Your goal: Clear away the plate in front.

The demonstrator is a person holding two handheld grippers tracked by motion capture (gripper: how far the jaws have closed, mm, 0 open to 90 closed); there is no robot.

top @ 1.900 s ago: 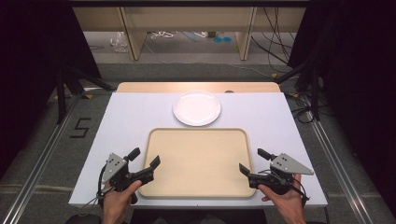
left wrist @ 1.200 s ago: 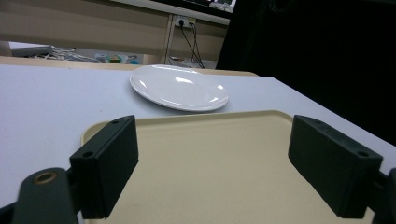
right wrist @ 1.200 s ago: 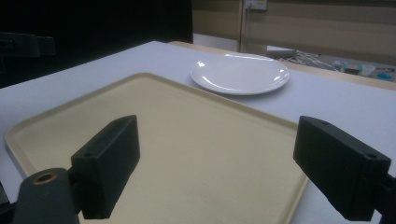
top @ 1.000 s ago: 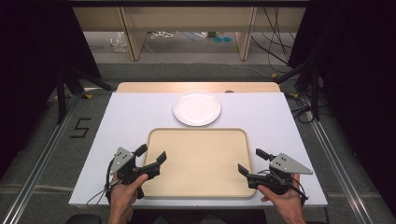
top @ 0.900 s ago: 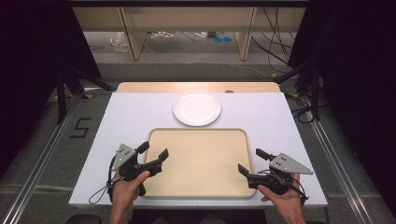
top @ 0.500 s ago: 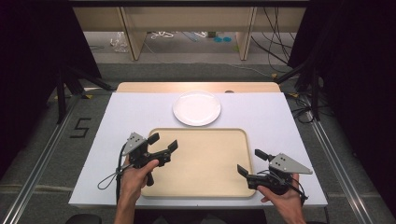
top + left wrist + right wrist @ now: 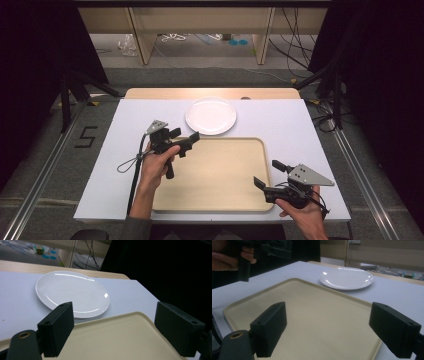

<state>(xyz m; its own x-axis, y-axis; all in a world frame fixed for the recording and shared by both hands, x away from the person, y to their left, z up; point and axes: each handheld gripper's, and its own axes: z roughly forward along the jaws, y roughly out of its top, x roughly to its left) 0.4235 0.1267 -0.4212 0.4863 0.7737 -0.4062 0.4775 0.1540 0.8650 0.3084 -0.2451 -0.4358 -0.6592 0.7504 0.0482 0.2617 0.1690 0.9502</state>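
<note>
Beyond the smooth beige rectangular tray lies a glossy round plate.

One marking is legible: the numeral "5", formed in dark strokes on the grey floor, just off the left edge of the table, level with its far half. No other text, label, brand or sign can be read on any surface or object in the three views.
</note>
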